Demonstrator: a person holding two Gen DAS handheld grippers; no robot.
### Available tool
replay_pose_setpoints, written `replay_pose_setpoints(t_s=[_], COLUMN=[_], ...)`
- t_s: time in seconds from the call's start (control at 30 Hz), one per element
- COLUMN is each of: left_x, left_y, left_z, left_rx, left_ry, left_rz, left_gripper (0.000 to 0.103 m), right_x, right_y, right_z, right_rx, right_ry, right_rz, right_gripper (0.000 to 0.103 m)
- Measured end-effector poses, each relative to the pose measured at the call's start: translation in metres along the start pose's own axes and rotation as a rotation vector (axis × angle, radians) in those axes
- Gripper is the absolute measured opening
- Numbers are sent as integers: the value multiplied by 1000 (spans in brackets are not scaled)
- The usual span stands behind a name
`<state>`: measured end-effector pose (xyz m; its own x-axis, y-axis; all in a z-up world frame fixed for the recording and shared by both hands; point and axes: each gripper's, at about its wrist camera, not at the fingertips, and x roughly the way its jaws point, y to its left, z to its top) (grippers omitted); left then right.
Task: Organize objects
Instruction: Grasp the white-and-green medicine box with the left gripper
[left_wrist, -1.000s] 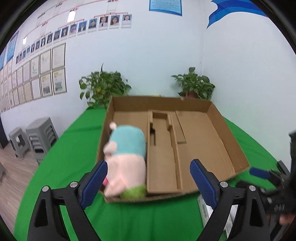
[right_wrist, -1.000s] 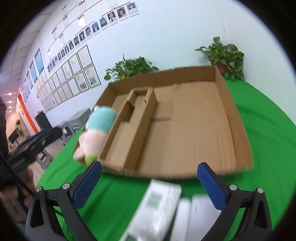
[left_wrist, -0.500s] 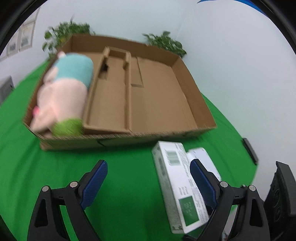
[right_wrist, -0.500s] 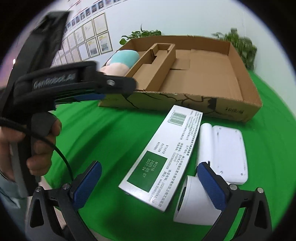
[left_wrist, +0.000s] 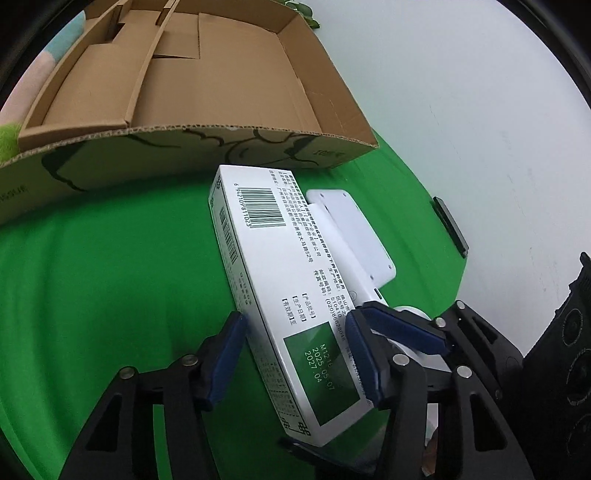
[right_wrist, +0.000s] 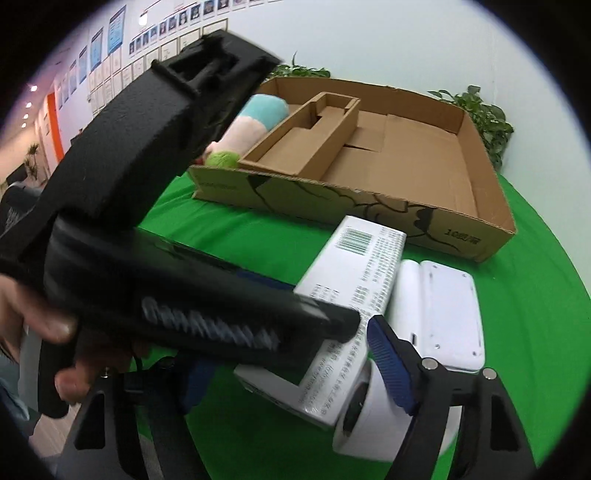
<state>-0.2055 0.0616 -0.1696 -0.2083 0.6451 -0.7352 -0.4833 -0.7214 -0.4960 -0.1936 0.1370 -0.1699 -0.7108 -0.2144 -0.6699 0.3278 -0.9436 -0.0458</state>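
White carton (left_wrist: 291, 280) on green tabletop (left_wrist: 110, 280) near front edge, before cardboard tray (left_wrist: 221, 77). Long axis runs straight ahead between left gripper (left_wrist: 295, 354) fingers, closed to carton's sides. Right gripper (right_wrist: 295, 373) alongside, grip unclear.

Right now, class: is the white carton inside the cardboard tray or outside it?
Outside: the white carton lies on the green cloth before the cardboard tray.

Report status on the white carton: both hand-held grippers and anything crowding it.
Left hand-held gripper straddling white carton, pads close, contact unconfirmed. Right hand-held gripper low beside it, one finger hidden. White device and white cylinder crowd carton's right side.
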Motion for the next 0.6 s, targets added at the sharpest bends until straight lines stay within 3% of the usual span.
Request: replay_pose_setpoints(t_s=[0.1, 0.3, 0.53, 0.6], left_x=[-7, -18, -24, -20], left_y=[-1, -14, -10, -8], left_z=[-11, -38, -33, -32], left_rx=[-19, -31, -73, -85], left_ry=[-14, -14, -43, -36], left_rz=[-3, 7, 16, 23], left_gripper=[45, 45, 45, 45], right_x=[-4, -13, -11, -10], right_y=[4, 6, -5, 2], right_z=[-4, -16, -14, -15], right_rx=[-26, -190, -165, -174], right_ry=[-9, 1, 37, 36], right_rz=[29, 40, 16, 7], right_gripper=[74, 61, 62, 49])
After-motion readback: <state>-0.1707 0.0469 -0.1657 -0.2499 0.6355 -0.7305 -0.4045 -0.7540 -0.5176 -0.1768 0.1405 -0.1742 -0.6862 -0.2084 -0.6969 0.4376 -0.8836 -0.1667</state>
